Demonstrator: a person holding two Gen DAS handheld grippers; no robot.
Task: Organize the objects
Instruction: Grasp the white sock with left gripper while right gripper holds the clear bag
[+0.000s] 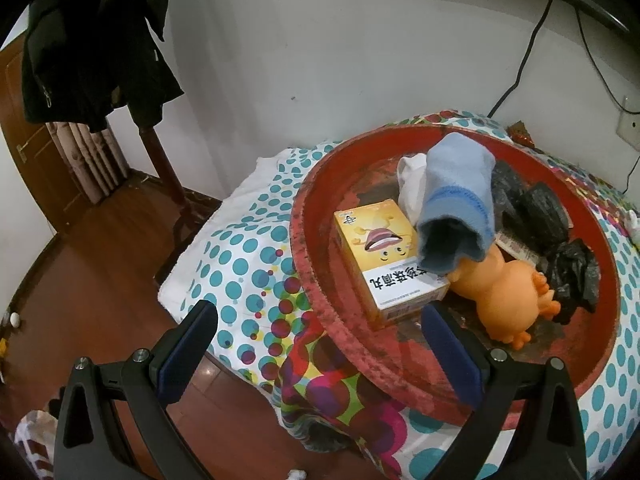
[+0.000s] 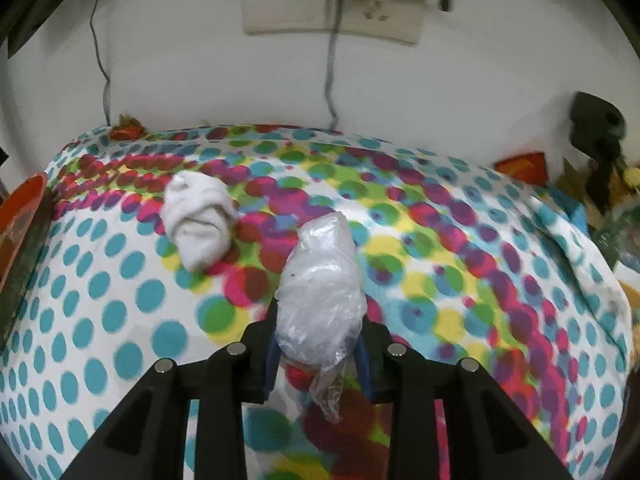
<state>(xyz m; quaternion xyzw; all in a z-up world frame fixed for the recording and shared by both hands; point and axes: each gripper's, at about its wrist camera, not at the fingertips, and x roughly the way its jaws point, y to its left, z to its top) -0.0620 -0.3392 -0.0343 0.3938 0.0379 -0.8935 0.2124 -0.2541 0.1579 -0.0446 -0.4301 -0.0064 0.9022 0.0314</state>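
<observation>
Clamping a crumpled clear plastic bag [image 2: 320, 300] between its pads, the right gripper [image 2: 318, 344] holds it up above the polka-dot cloth [image 2: 460, 280], a rolled white sock [image 2: 200, 224] lying near it on the cloth. The left gripper [image 1: 316, 344] hangs wide open and empty at the rim of the red basin [image 1: 316, 304], which holds a yellow box [image 1: 384, 264], a blue sock [image 1: 456, 208], an orange toy [image 1: 508, 300] and black bags [image 1: 548, 216].

Yellow box [image 1: 390, 262] in the red tray [image 1: 320, 300], large Chinese characters on its white panel, upside down, smaller print illegible
</observation>
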